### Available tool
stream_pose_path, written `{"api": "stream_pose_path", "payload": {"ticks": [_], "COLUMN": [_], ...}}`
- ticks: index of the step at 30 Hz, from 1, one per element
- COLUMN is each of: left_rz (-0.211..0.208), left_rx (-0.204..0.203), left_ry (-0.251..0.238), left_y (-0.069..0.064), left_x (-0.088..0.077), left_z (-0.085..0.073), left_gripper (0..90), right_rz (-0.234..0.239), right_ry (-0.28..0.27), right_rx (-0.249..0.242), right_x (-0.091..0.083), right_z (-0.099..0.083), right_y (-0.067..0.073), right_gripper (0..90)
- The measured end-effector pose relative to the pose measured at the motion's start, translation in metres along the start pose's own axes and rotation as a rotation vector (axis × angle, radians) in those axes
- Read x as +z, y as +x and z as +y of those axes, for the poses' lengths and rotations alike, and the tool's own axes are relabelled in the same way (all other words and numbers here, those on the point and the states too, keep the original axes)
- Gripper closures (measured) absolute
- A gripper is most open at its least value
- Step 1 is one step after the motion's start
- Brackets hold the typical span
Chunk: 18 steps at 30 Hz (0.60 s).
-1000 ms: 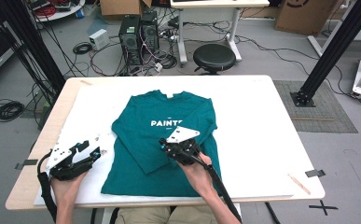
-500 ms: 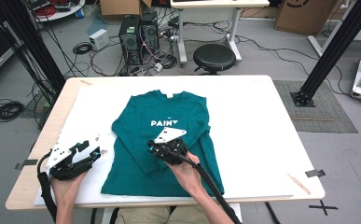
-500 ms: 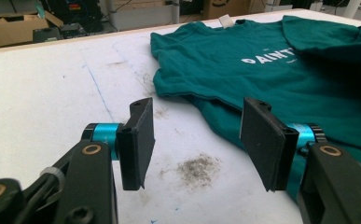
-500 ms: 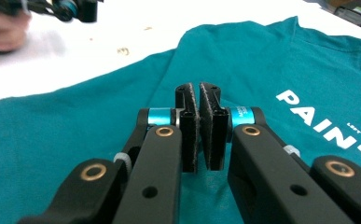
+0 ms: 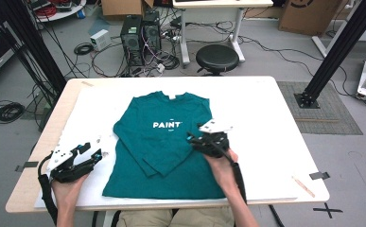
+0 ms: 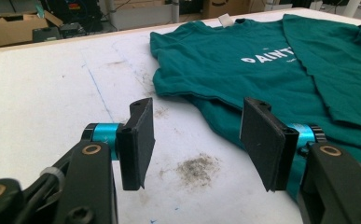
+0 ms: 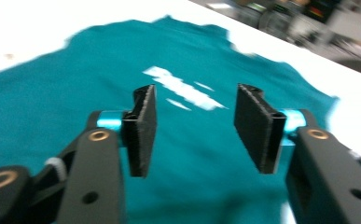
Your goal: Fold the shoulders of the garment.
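High view: the teal shirt [image 5: 164,146] is lying flat mid-tabletop [image 5: 265,118], sleeves folded in. The right gripper [image 5: 204,140], jaws just opening and empty, is hovering over the shirt's right side; the left gripper [image 5: 93,156] is waiting agape off its left edge. Soft, limp cloth; pinching a hem looks best.

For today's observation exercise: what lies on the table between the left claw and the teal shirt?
Bare white tabletop with dark smudges, nothing else, separates the left claw from the teal shirt, seen in the left gripper view.
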State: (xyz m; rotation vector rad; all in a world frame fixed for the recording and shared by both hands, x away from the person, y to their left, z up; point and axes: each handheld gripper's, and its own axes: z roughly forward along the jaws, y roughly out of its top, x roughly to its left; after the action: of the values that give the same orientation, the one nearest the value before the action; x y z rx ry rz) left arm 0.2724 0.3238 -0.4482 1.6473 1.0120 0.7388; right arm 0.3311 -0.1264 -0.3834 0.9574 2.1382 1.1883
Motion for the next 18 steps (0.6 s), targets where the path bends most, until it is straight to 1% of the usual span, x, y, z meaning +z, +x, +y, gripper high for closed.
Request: {"api": "stream_pose_path", "payload": {"ticks": [3,5,6,8,11,12,13,16,17,18], "left_rz": [0.003,0.002,0.003,0.003,0.003,0.003,0.004,0.004,0.002,0.003], "left_rx": [0.002,0.000,0.001,0.001,0.001,0.002,0.002,0.001,-0.001,0.002], "left_ry": [0.002,0.002,0.002,0.003,0.002,0.001,0.001,0.000,0.000,0.002], "left_y": [0.000,0.000,0.000,0.000,-0.001,-0.001,-0.001,0.000,-0.001,0.000], "left_x": [0.000,0.000,0.000,0.000,0.000,0.000,0.000,0.000,0.000,0.000], "left_z": [0.000,0.000,0.000,0.000,0.000,0.000,0.000,0.000,0.000,0.000], "left_gripper": [44.7,44.7,44.7,44.7,44.7,44.7,44.7,44.7,44.7,44.7], "right_rz": [-0.070,-0.107,-0.111,-0.109,-0.093,-0.091,-0.092,-0.096,-0.088,-0.079], "right_ry": [0.036,0.087,0.125,0.168,0.216,0.229,0.237,0.286,0.298,0.306], "right_rx": [0.060,0.091,0.108,0.130,0.149,0.159,0.153,0.143,0.137,0.145], "right_x": [-0.008,-0.007,-0.005,0.000,0.007,0.013,0.016,0.029,0.033,0.036], "right_z": [-0.011,-0.019,-0.024,-0.032,-0.038,-0.040,-0.041,-0.046,-0.047,-0.048], "right_y": [-0.036,-0.056,-0.066,-0.079,-0.090,-0.092,-0.094,-0.096,-0.097,-0.096], "right_gripper": [55.6,56.2,56.2,56.2,56.2,56.2,56.2,56.2,56.1,56.2]}}
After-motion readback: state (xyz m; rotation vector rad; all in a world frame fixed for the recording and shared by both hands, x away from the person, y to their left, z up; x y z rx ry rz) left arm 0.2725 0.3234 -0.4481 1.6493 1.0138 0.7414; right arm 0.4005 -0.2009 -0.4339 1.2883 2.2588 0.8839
